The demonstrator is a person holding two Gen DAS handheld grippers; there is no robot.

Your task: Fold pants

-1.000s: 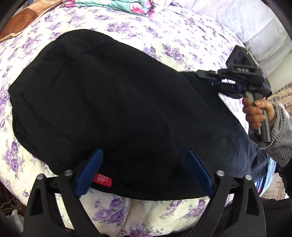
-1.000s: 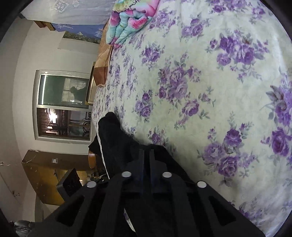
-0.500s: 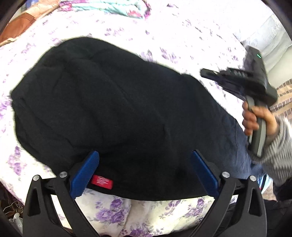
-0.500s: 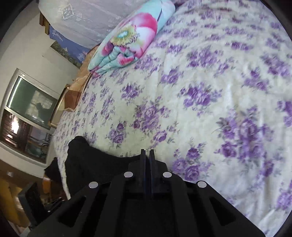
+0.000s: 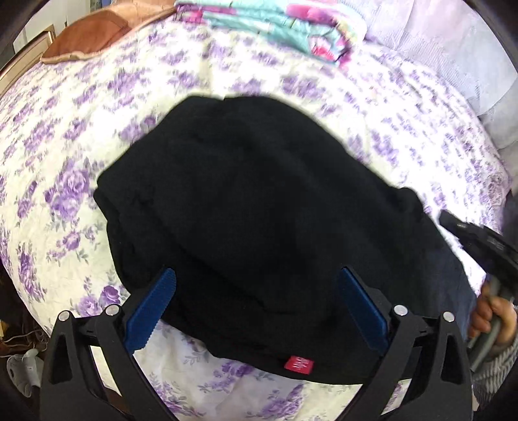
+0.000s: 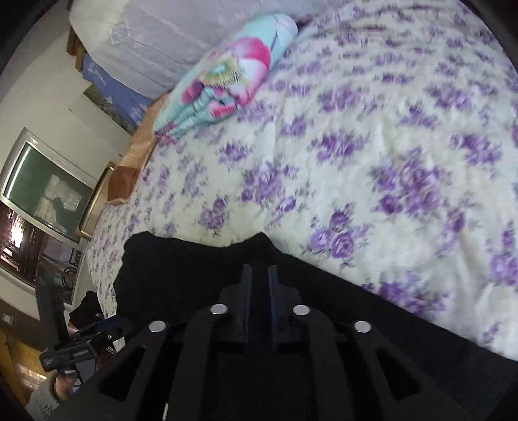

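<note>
- In the left wrist view, a brown cushion (image 5: 94,35) is seen at the far left corner of a bed (image 5: 64,136) that is covered in a cream spread with purple flowers
- The left gripper (image 5: 257,291) is held over the near edge of the bed; its blue-padded fingers (image 5: 152,311) are spread wide apart, and nothing is held between them
- The pants (image 5: 259,210), black and folded into a thick rounded bundle, are laid on the bed near its front edge; a small red label (image 5: 298,363) is shown at the near hem, between the two fingers but lower in the view
- A folded floral blanket (image 5: 291,29), turquoise and pink, is placed at the far side of the bed, well apart from the pants
- At the right edge, the right gripper (image 5: 479,239) is carried just beside the right end of the pants by a hand (image 5: 495,317) in a grey knitted sleeve (image 5: 498,372)
- In the right wrist view, the right gripper's fingers (image 6: 247,285) are seen opening, with a narrow gap between them; black cloth is seen below them, and whether any of it is in the gap cannot be told
</note>
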